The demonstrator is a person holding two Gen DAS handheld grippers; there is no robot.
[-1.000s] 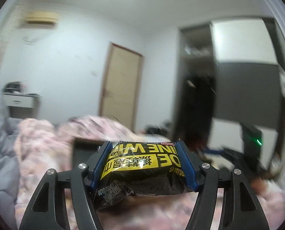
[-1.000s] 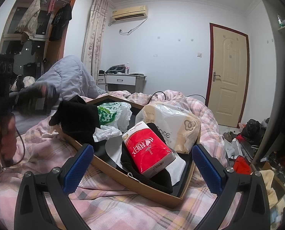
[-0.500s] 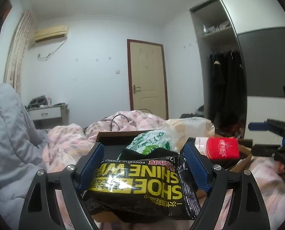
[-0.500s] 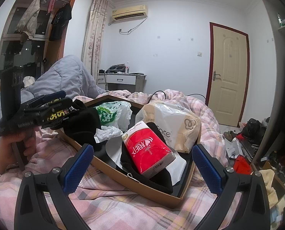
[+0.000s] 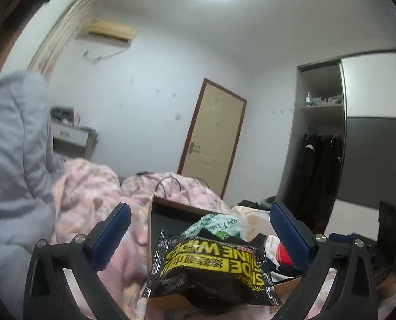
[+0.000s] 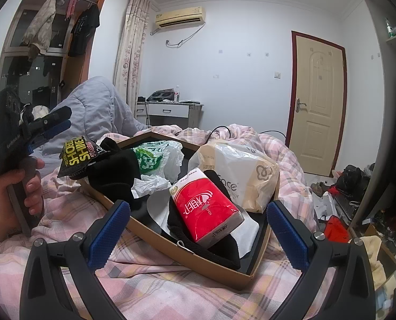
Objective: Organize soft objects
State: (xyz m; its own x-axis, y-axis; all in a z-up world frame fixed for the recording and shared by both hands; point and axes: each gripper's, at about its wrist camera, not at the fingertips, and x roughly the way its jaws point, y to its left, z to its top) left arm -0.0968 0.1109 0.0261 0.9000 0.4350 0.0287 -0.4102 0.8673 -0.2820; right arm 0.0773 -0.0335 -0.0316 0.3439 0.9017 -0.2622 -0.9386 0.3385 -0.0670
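A black and yellow pack of shoe shine wipes (image 5: 211, 266) lies on the left corner of the cardboard box (image 6: 187, 250), on a black cloth (image 6: 115, 176). My left gripper (image 5: 200, 226) has its jaws opening. The pack sits low between them and neither pad touches it. The right wrist view shows that gripper (image 6: 48, 125) in a hand, just left of the pack (image 6: 75, 154). My right gripper (image 6: 198, 208) stands open in front of the box with nothing between its fingers. Inside the box are a red tissue pack (image 6: 206, 210), a beige tissue bag (image 6: 240, 170) and a green-printed plastic bag (image 6: 152, 160).
The box rests on a bed with a pink checked quilt (image 6: 150, 290). A grey duvet (image 6: 96, 106) is heaped at the left. A door (image 6: 315, 101) and floor clutter (image 6: 352, 178) lie to the right, a wardrobe (image 5: 323, 160) beyond.
The left gripper swung round to the box, then opened and let go of the wipes pack, which now rests on the box's corner. The right gripper has not moved.
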